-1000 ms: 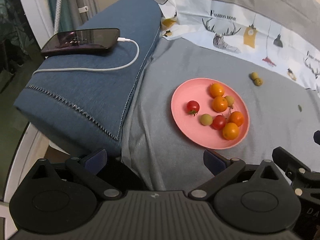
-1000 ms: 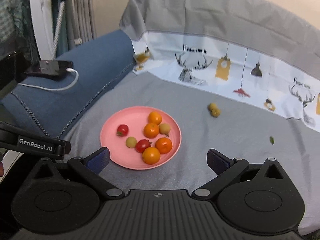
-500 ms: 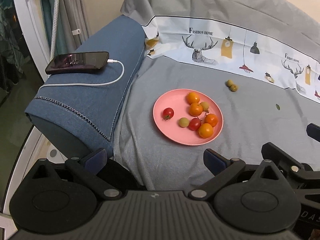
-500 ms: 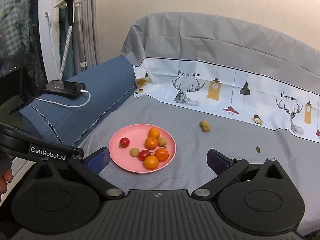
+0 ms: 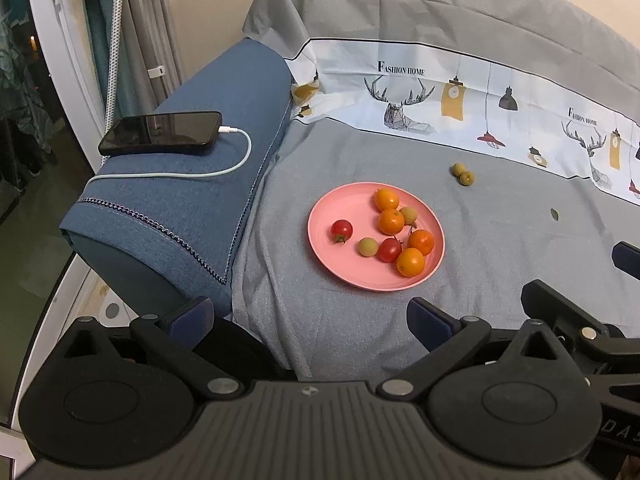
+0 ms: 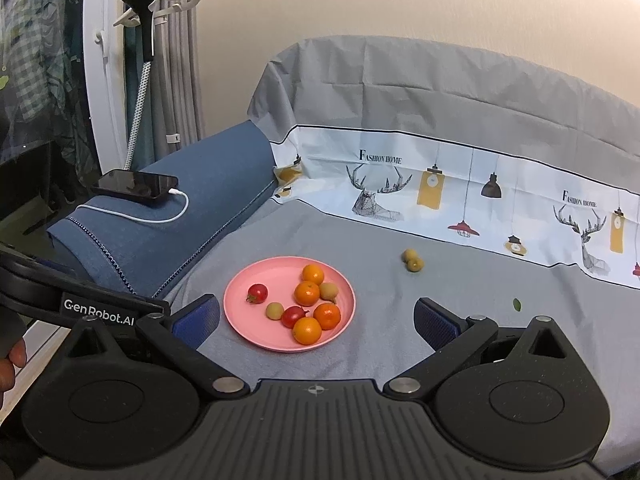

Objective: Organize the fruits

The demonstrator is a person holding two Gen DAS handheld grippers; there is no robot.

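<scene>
Two yellow-green fruits (image 6: 413, 261) are lying touching each other on the grey sheet (image 6: 460, 280), outside the pink plate (image 6: 240, 308) — up and to its right in both views. The right tongs (image 6: 316, 322) are hanging released and empty, jaws spread wide, and the pair is sitting ahead of them, slightly right. The left tongs (image 5: 310, 320), also released, are sitting farther off — the plate is lying between — so the right hand is looking better placed.
</scene>
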